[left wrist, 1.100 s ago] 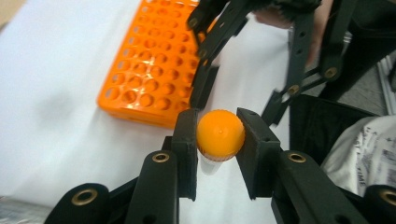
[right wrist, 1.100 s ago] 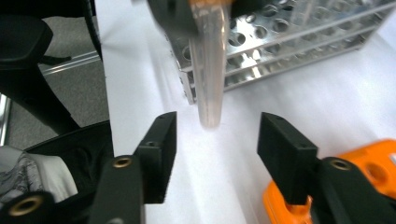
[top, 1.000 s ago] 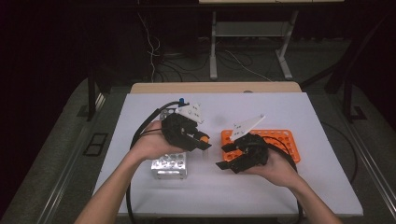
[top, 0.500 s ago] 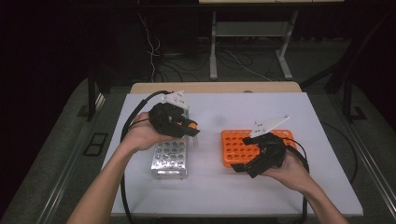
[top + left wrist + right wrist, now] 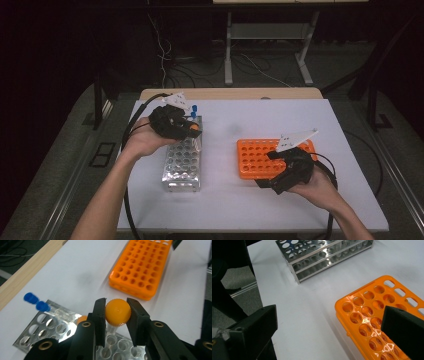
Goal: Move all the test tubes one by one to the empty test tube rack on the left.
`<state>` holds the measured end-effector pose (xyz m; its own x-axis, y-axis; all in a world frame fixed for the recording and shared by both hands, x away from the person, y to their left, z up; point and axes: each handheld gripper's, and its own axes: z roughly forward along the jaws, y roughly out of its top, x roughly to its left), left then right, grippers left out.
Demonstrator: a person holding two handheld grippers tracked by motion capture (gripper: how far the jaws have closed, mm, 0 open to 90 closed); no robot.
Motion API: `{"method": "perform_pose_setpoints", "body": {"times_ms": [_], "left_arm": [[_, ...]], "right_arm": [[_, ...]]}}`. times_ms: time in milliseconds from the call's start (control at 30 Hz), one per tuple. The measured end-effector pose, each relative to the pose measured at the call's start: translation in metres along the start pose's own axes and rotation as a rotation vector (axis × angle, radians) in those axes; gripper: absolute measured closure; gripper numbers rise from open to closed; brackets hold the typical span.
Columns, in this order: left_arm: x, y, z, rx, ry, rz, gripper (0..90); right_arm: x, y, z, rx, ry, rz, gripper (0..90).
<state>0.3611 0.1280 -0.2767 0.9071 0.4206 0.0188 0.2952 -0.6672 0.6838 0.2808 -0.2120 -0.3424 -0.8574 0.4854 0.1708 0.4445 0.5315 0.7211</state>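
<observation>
Left claw (image 5: pixel 116 315) is clamped on the orange cap of a tube (image 5: pixel 117 312), held upright over the metal rack (image 5: pixel 182 162), prob. so it drops straight into a hole. Right claw (image 5: pixel 332 332) has just been opening; jaws wide apart w/ nothing between, at the near edge of the orange rack (image 5: pixel 265 157). Blue-capped tubes (image 5: pixel 37 302) stand at the metal rack's far end.

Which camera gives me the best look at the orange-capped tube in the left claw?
The left gripper view: the orange-capped tube sits clamped between the left claw above the metal rack. In the high view only a small orange spot shows by the hand.
</observation>
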Motion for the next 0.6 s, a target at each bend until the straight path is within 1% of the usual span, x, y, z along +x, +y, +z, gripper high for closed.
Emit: {"method": "perform_pose_setpoints", "body": {"times_ms": [100, 167, 333, 367, 600], "left_arm": [[0.003, -0.004, 0.003, 0.011, 0.015, -0.002, 69.1], [0.005, -0.007, 0.004, 0.014, 0.018, -0.006, 69.2], [0.008, -0.010, 0.008, 0.008, 0.036, -0.018, 69.2], [0.009, -0.011, 0.008, 0.010, 0.038, -0.015, 69.2], [0.012, -0.016, 0.016, 0.024, 0.038, -0.038, 69.2]], "right_arm": [[-0.001, -0.001, 0.000, -0.010, -0.004, 0.001, 0.3], [-0.001, -0.001, 0.000, -0.016, -0.004, 0.002, 0.3], [0.000, -0.002, 0.000, -0.015, 0.000, -0.003, 0.3], [0.000, -0.002, 0.001, -0.015, 0.001, -0.003, 0.2], [0.000, -0.003, 0.000, -0.016, 0.009, -0.002, 0.2]]}}
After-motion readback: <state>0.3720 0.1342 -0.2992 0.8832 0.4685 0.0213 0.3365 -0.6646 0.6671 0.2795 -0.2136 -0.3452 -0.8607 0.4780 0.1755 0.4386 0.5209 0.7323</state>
